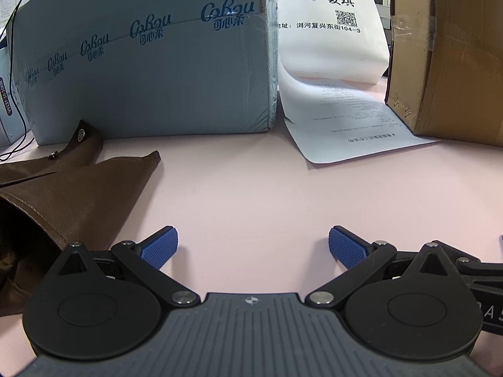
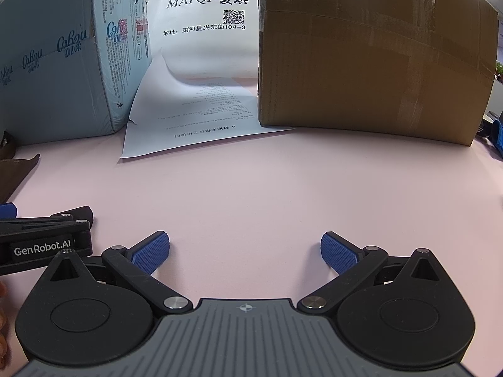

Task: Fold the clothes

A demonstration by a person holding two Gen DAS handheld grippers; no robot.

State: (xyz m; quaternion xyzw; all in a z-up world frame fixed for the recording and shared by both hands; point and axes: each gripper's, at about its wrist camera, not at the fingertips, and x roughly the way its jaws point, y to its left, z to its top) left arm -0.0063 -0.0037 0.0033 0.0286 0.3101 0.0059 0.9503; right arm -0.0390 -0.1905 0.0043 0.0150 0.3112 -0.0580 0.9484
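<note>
A brown leather-like garment (image 1: 72,201) lies on the pink table at the left of the left wrist view, with a snap button near its upper flap. Its edge (image 2: 14,172) shows at the far left of the right wrist view. My left gripper (image 1: 253,245) stands open just right of the garment, low over the table, with nothing between its blue pads (image 1: 158,248). My right gripper (image 2: 245,251) is also open over bare table, holding nothing. Part of the left gripper's body (image 2: 44,242) appears beside it at the left.
A light blue printed carton (image 1: 147,62) stands at the back left. A brown cardboard box (image 2: 371,56) stands at the back right. Between them a white bag (image 2: 204,31) leans, with a printed paper sheet (image 2: 195,119) lying in front. The pink table (image 2: 251,182) stretches ahead.
</note>
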